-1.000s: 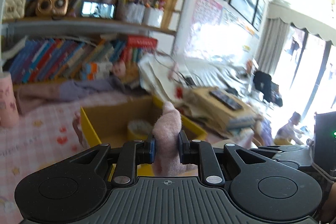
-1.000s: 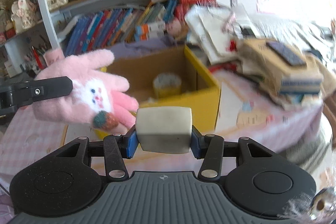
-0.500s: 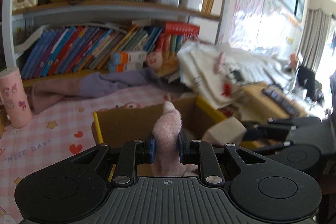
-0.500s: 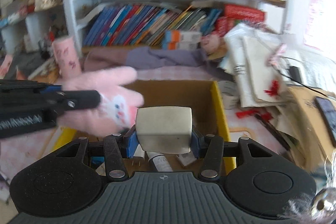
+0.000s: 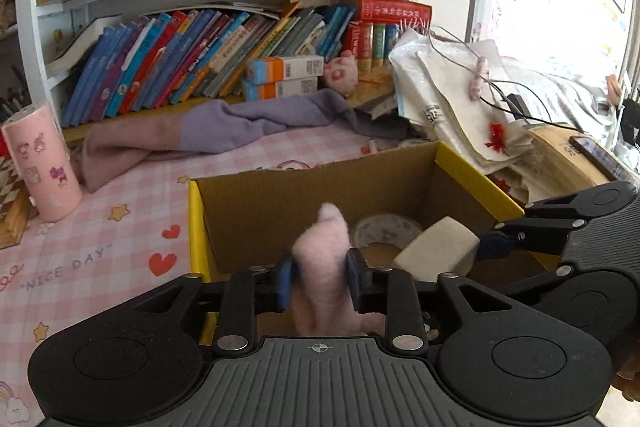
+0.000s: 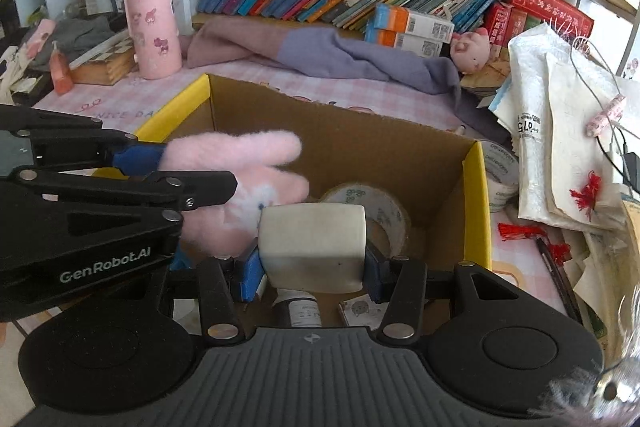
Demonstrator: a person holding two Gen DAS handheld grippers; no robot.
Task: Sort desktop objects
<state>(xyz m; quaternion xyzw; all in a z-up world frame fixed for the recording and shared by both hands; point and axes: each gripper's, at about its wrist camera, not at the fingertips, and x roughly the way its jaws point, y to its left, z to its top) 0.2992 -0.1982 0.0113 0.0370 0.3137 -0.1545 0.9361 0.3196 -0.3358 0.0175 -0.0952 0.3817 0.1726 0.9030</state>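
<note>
Desk w/ pink checked cloth [image 5: 120,227], hearts, stars & "NICE DAY" print. On it: open cardboard box [image 5: 460,163] w/ yellow outside, centre; pink cup [image 5: 40,163] far left by a chessboard box [image 6: 108,65]; purple-pink cloth [image 5: 224,127] along the back; pile of white bags [image 5: 440,99] at right; tape roll [image 6: 498,167] just right of box; books [image 5: 180,55] leaning at the back, pig plush [image 6: 470,49] by them

We note a fuzzy pink knitted glove [image 5: 320,259], a matt off-white foam-like block [image 6: 314,247], a raw brown corrugated cardboard box [image 5: 304,195] and matt black plastic grippers [image 5: 320,281].
</note>
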